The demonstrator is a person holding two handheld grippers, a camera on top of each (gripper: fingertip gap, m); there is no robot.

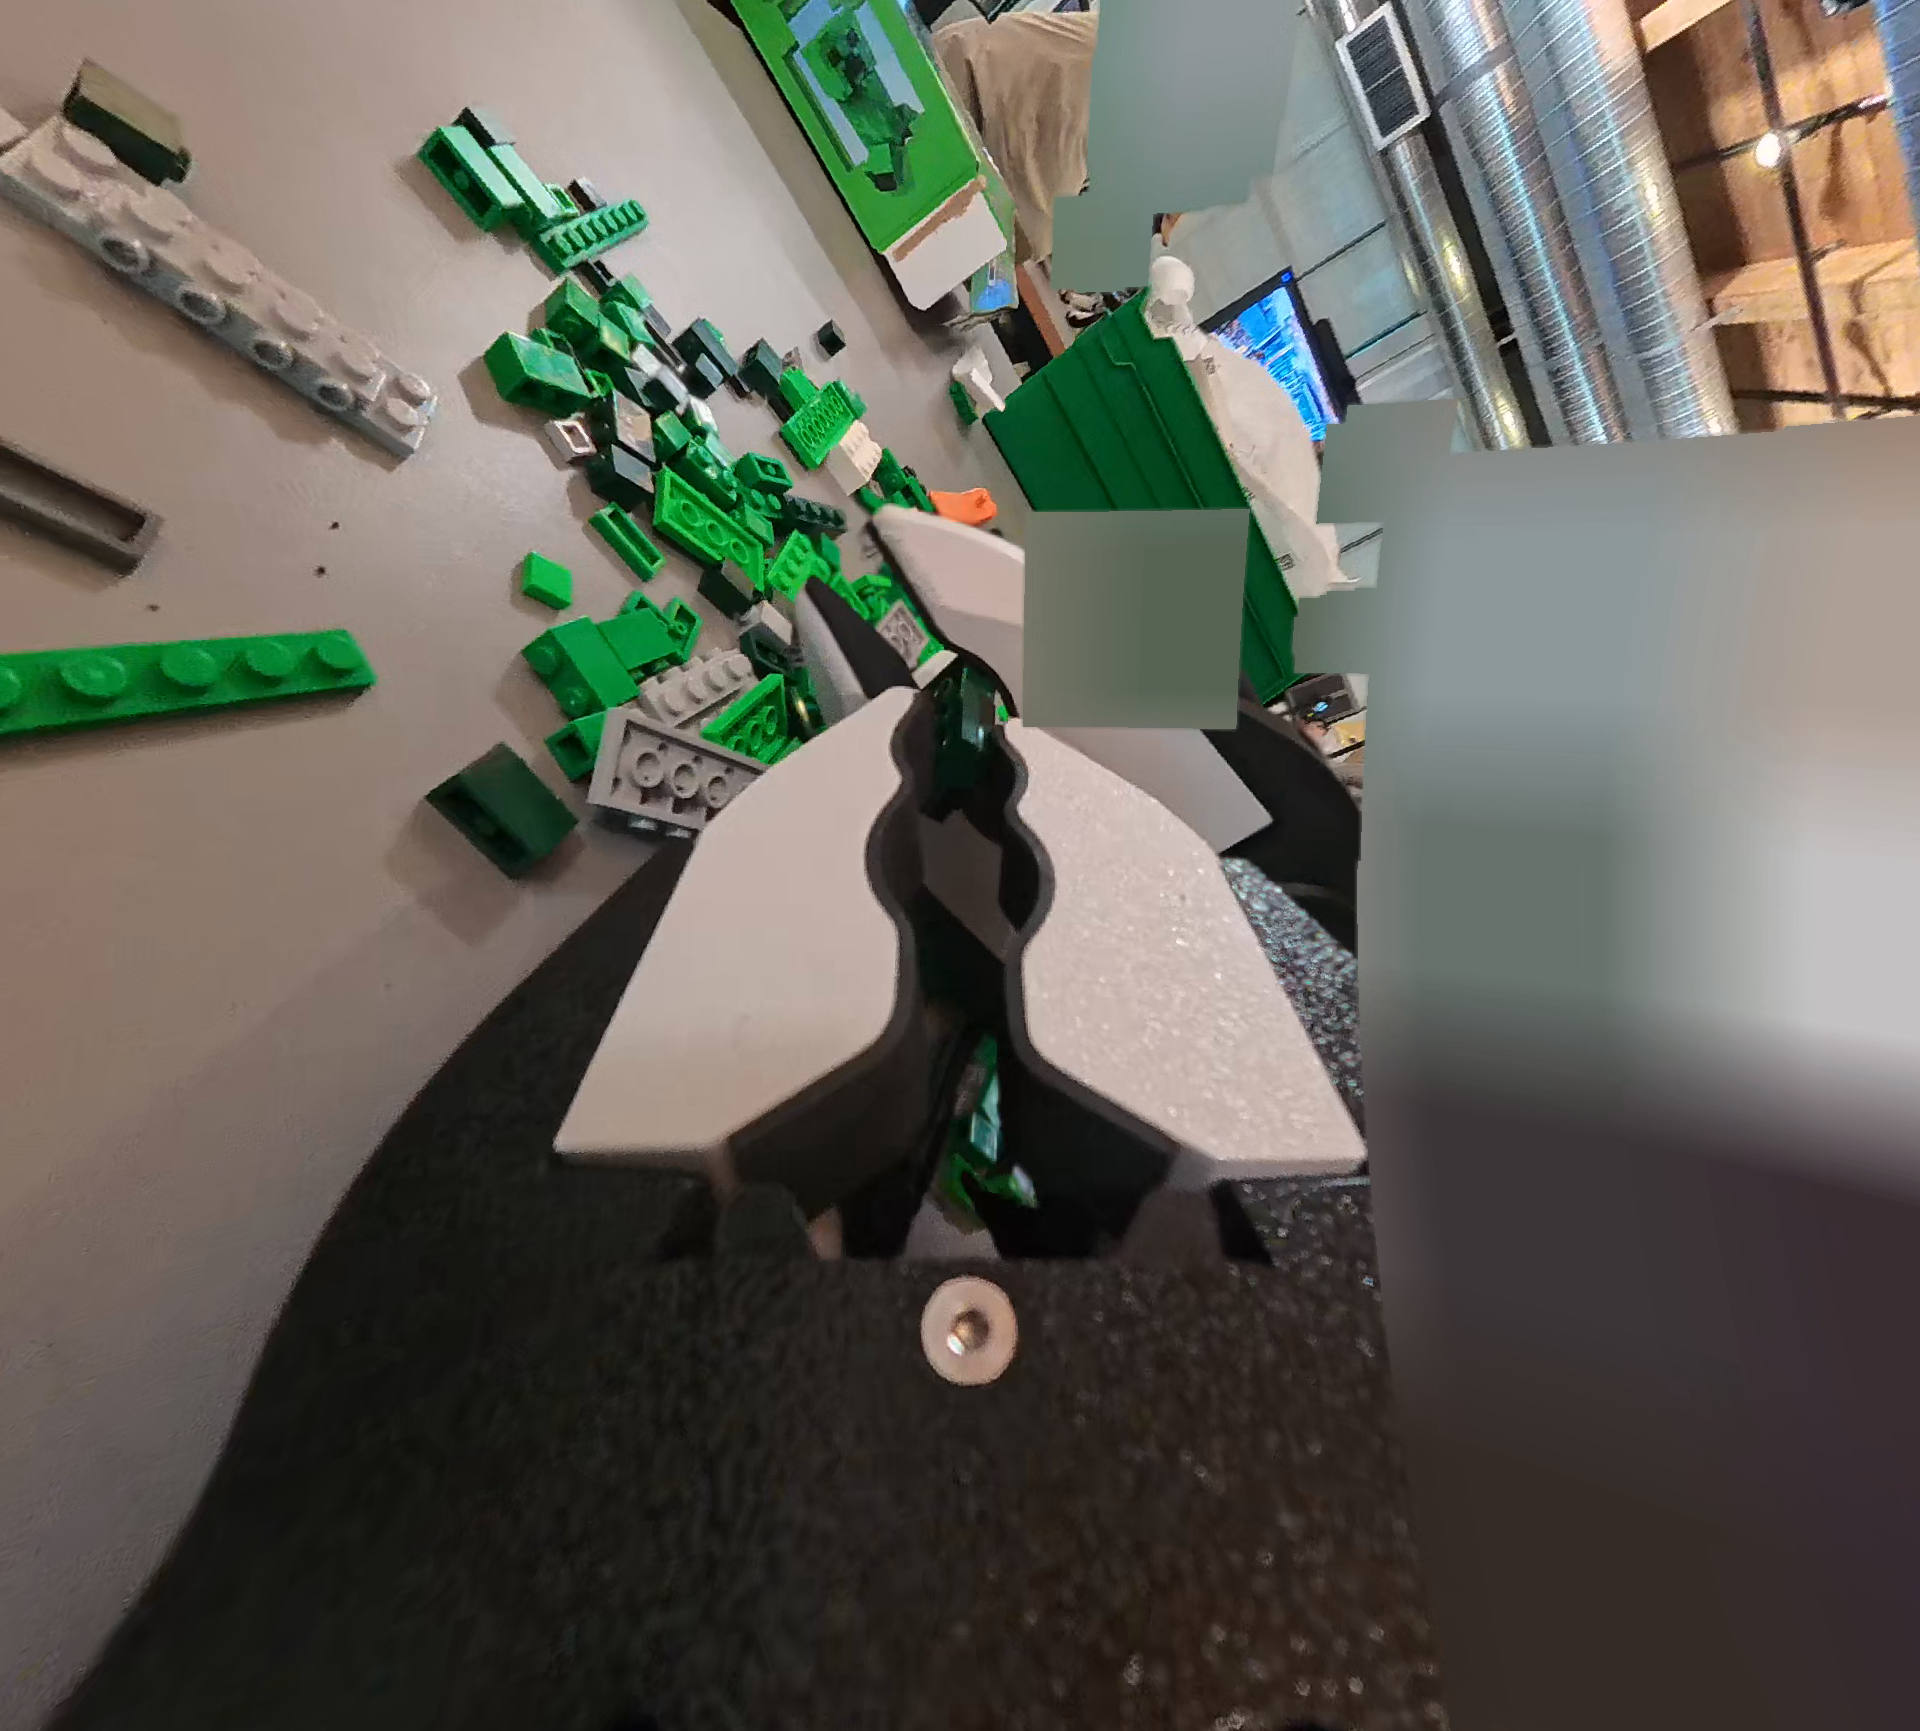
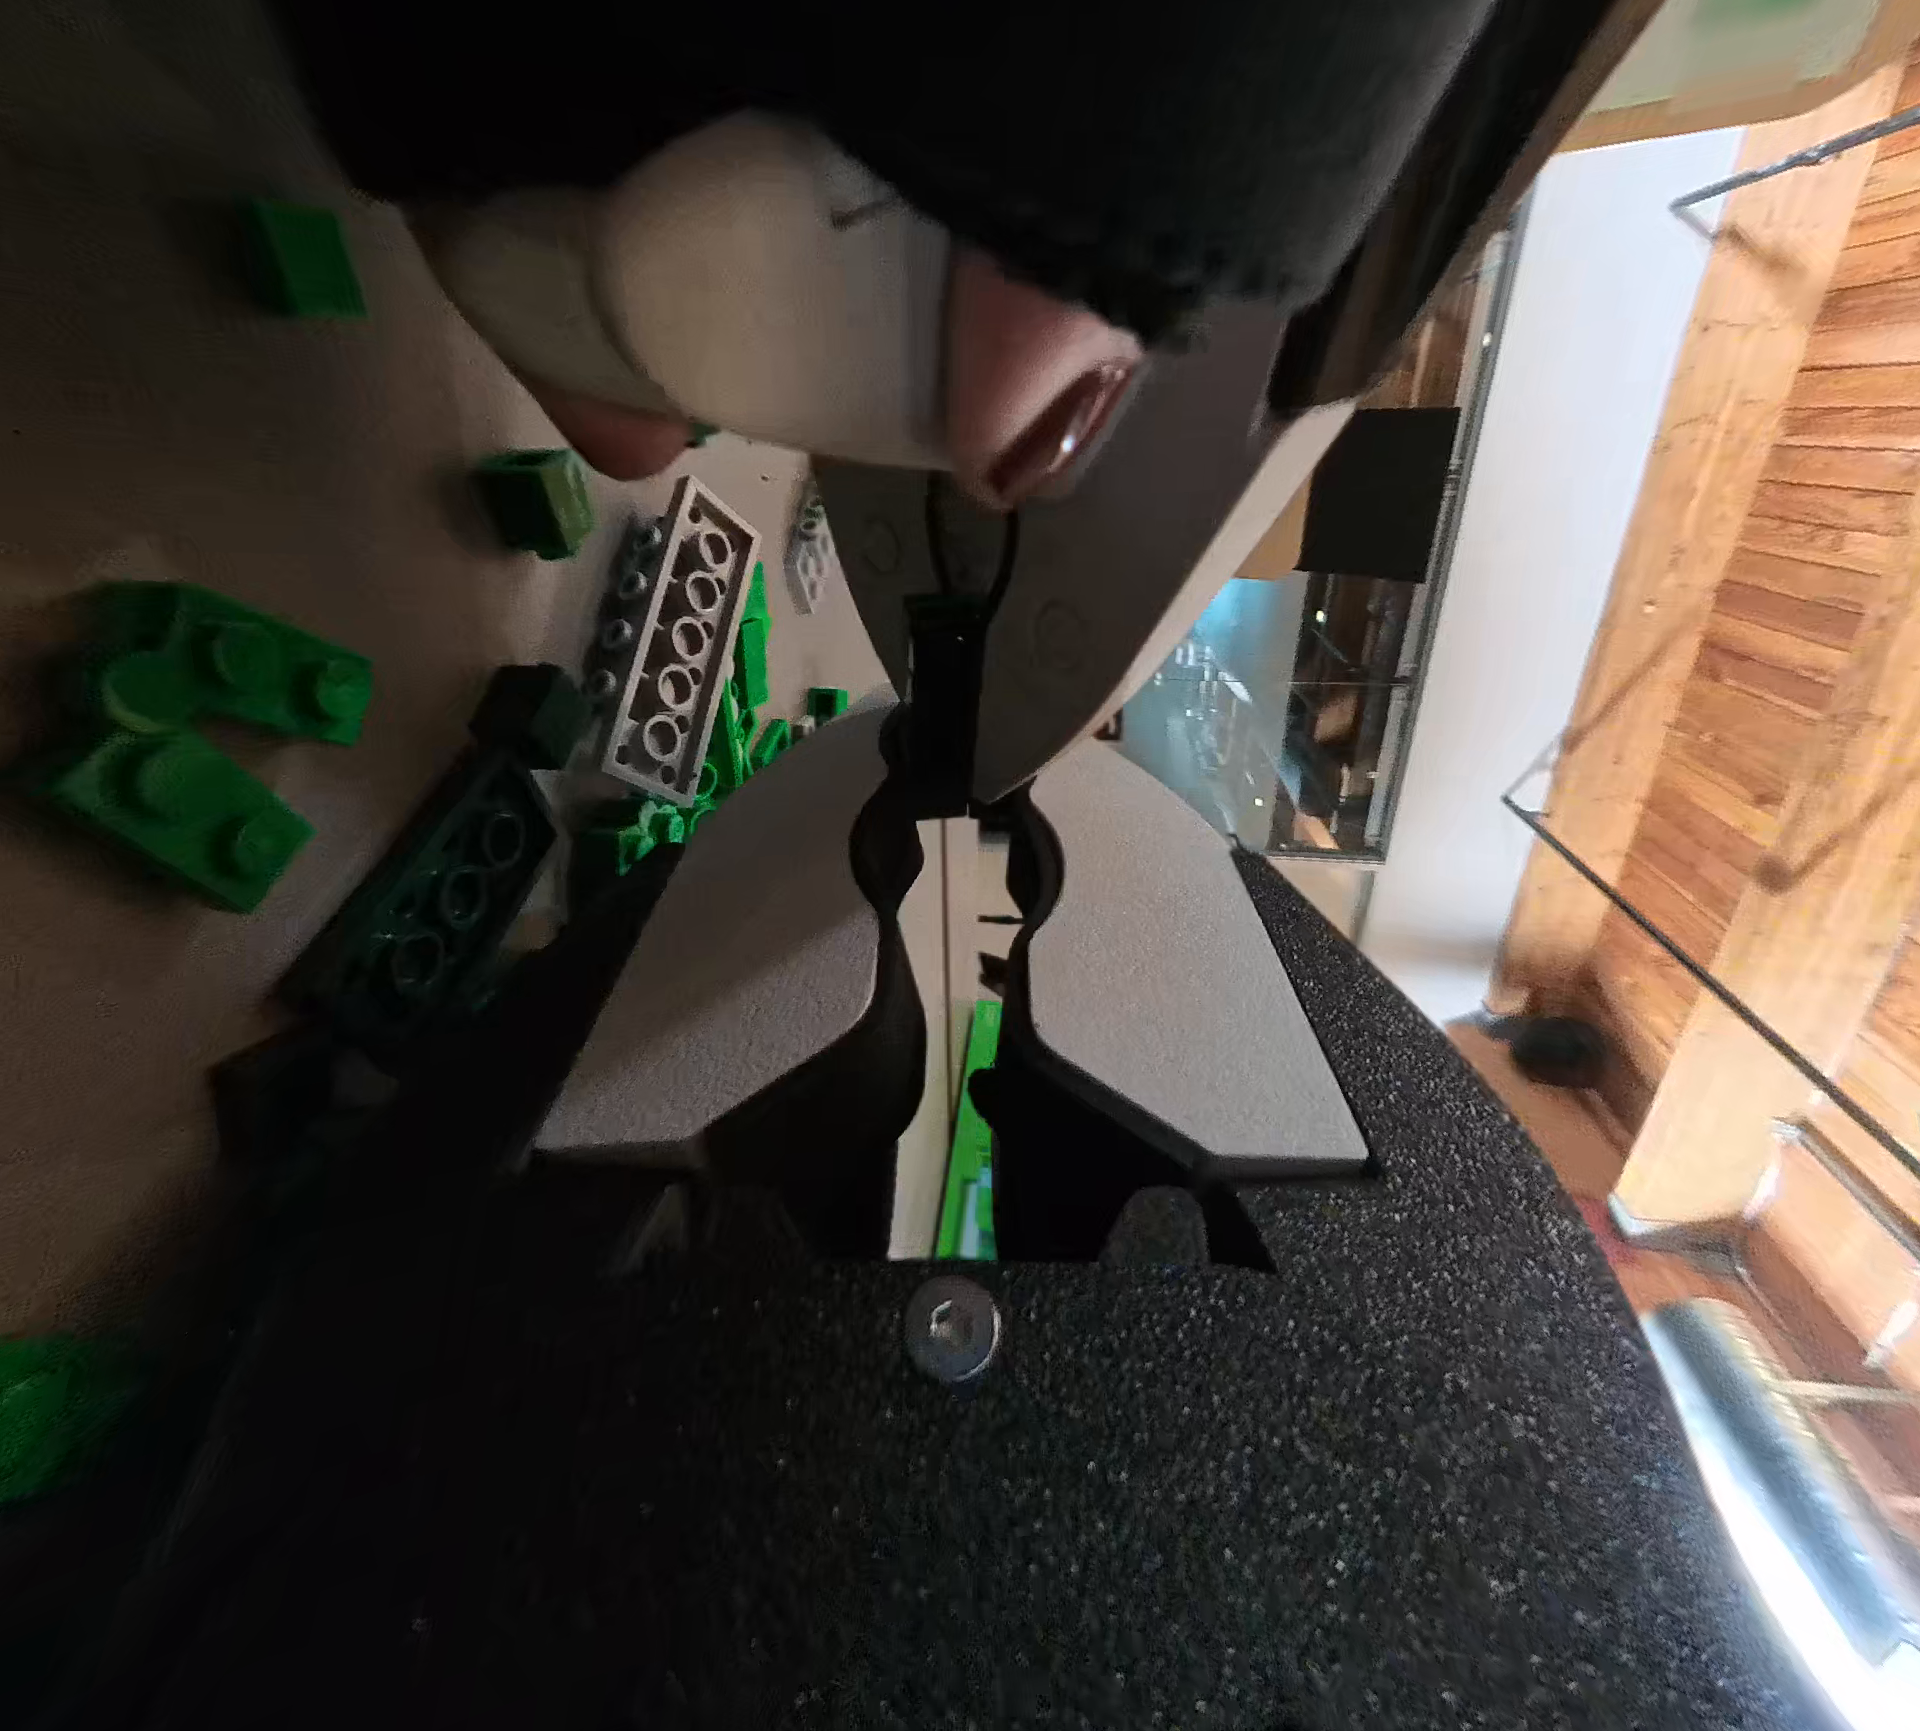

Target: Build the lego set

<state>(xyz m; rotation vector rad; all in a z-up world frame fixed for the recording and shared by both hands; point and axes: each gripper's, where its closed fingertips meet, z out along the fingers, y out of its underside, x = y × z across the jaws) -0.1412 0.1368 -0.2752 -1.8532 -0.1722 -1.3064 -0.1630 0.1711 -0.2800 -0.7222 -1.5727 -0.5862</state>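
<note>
My left gripper [image 1: 961, 725] is shut on a small dark green lego piece [image 1: 966, 710], held above the table. My right gripper [image 2: 951, 782] meets it tip to tip, and its jaws are closed on the lower end of the same dark green piece [image 2: 943, 694]. The right gripper also shows in the left wrist view [image 1: 894, 632], coming in from beyond the piece. In the right wrist view the left gripper [image 2: 940, 642] and a gloved hand [image 2: 748, 299] come down from above. A pile of loose green and grey bricks [image 1: 675, 497] lies on the table behind.
A long grey plate [image 1: 229, 289] and a long bright green plate [image 1: 177, 673] lie on the grey table [image 1: 260, 902] at left. A grey brick [image 2: 681, 642] and a dark green brick [image 2: 447, 892] lie near my right gripper. A green box [image 1: 831, 40] and a green bin [image 1: 1122, 434] stand at the back. Only a small space, under 4 cm, lies between the two pairs of fingers.
</note>
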